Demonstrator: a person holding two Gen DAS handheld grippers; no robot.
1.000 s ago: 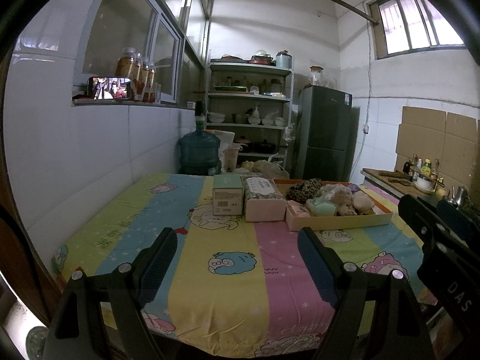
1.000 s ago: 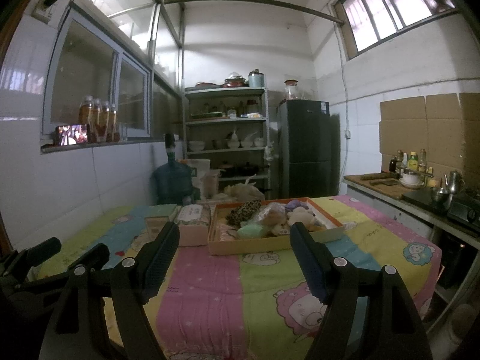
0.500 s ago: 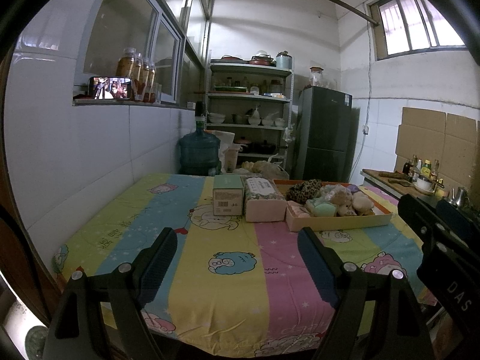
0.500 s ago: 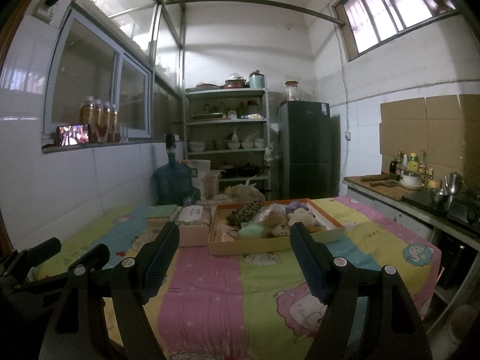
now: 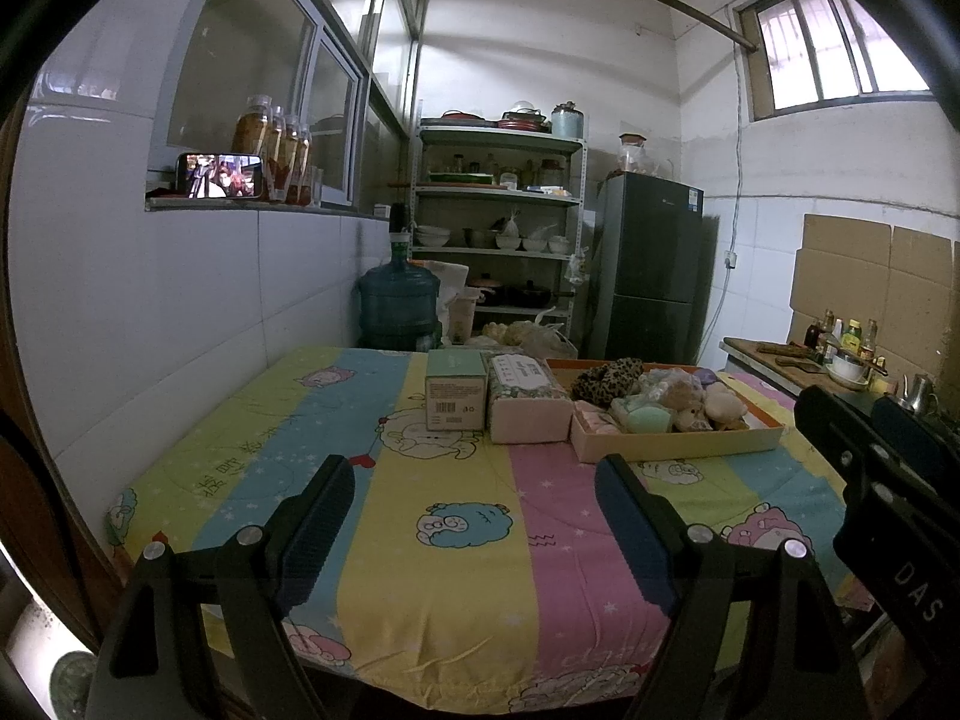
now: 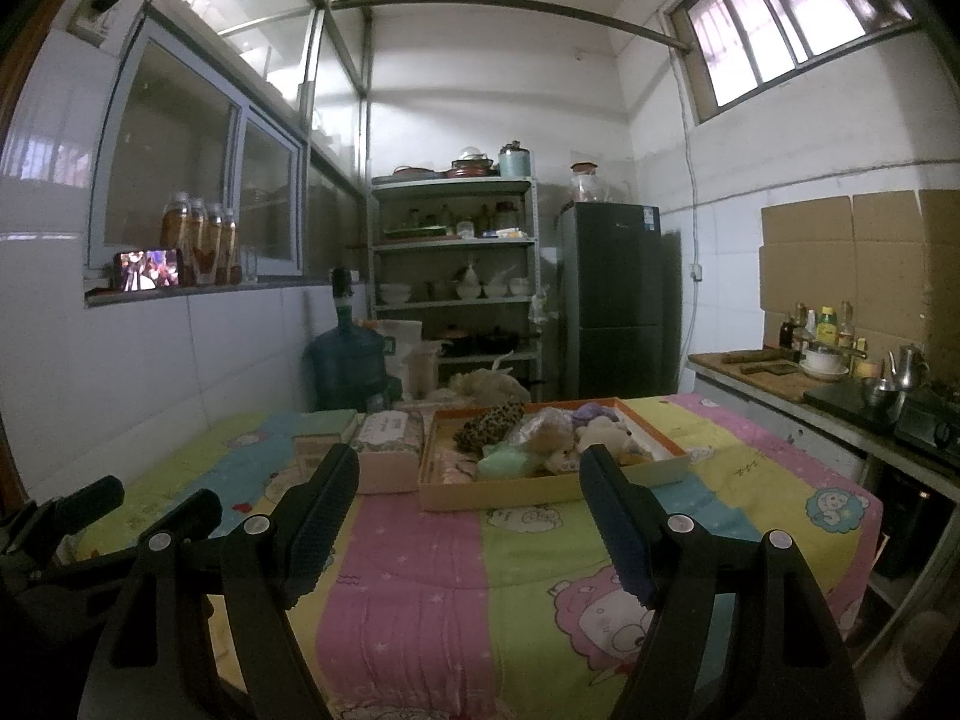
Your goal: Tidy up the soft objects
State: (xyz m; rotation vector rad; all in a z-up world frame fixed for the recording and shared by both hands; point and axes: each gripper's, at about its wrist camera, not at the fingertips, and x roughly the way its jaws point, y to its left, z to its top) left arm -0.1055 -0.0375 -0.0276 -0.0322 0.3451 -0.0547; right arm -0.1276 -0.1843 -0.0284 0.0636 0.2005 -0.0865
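A shallow orange-rimmed box (image 5: 678, 441) (image 6: 540, 489) on the far half of the table holds a pile of soft things: plush toys (image 5: 714, 402) (image 6: 600, 435), a leopard-print cloth (image 5: 606, 378) (image 6: 489, 423), a mint green pad (image 5: 645, 420) (image 6: 507, 462). My left gripper (image 5: 474, 516) is open and empty, low over the table's near edge. My right gripper (image 6: 468, 504) is open and empty, short of the box. Each gripper shows at the edge of the other's view.
The table wears a striped cartoon cloth (image 5: 456, 516). A green carton (image 5: 455, 393) and a pink tissue box (image 5: 525, 399) stand left of the tray. Behind are a water jug (image 5: 396, 306), shelves (image 5: 498, 228), a fridge (image 5: 648, 282). A counter with bottles and a stove (image 6: 840, 378) runs along the right.
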